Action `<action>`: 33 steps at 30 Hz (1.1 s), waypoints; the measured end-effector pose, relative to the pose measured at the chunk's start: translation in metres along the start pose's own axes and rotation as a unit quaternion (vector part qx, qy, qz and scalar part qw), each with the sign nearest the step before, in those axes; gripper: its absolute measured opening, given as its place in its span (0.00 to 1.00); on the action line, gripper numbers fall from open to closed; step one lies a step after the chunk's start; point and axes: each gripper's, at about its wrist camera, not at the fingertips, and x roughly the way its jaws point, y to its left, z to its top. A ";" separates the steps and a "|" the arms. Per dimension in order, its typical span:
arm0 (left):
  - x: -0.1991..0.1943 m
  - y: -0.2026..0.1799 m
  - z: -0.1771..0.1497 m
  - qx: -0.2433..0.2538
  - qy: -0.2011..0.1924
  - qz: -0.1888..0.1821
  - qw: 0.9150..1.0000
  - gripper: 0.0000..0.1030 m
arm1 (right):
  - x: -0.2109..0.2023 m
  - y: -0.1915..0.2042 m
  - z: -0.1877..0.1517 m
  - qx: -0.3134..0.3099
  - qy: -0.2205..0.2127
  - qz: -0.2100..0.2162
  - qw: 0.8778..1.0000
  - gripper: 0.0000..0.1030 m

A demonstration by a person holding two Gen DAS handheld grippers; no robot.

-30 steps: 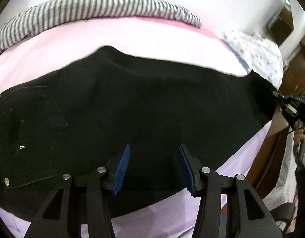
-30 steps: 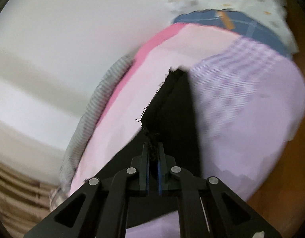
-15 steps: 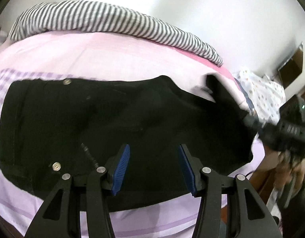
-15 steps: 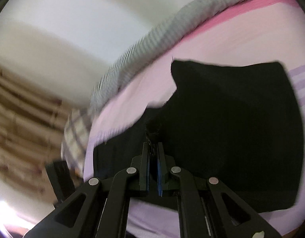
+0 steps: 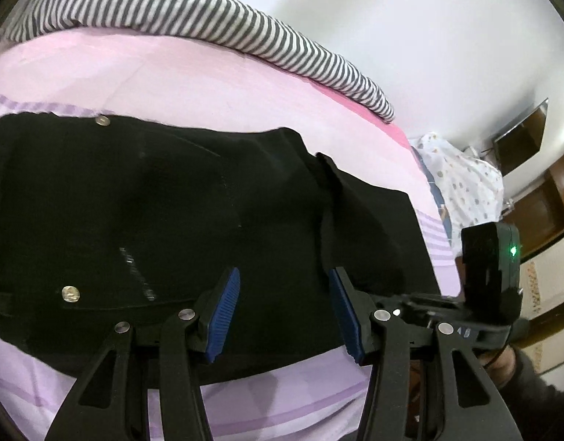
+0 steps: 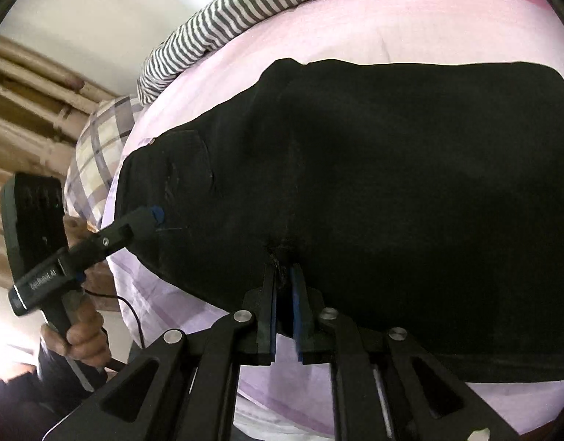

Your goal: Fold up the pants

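The black pants [image 5: 164, 213] lie folded on a pink and lilac bed sheet [image 5: 194, 88], with metal rivets near the waist at the left. My left gripper [image 5: 285, 308] is open and empty, hovering over the pants' near edge. In the right wrist view the pants [image 6: 392, 154] fill the middle. My right gripper [image 6: 284, 275] is shut on the frayed pants hem and holds it down on the folded fabric. The left gripper also shows in the right wrist view [image 6: 149, 220], and the right gripper's body appears at the right of the left wrist view [image 5: 491, 275].
A grey-and-white striped cloth [image 5: 216, 25] runs along the far side of the bed by the white wall. A dotted white fabric [image 5: 462, 180] lies at the right end. A plaid pillow [image 6: 98, 147] sits at the left end. Wooden furniture [image 5: 539, 213] stands beyond the bed.
My right gripper has carried the pant leg's hem across from the far end and laid it over the upper part, folding the pants in half. The left gripper stayed open.
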 end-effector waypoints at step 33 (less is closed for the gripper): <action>0.094 -0.042 -0.007 -0.104 0.164 -0.108 0.975 0.50 | -0.117 -0.064 0.010 0.128 -0.232 -0.009 0.964 0.51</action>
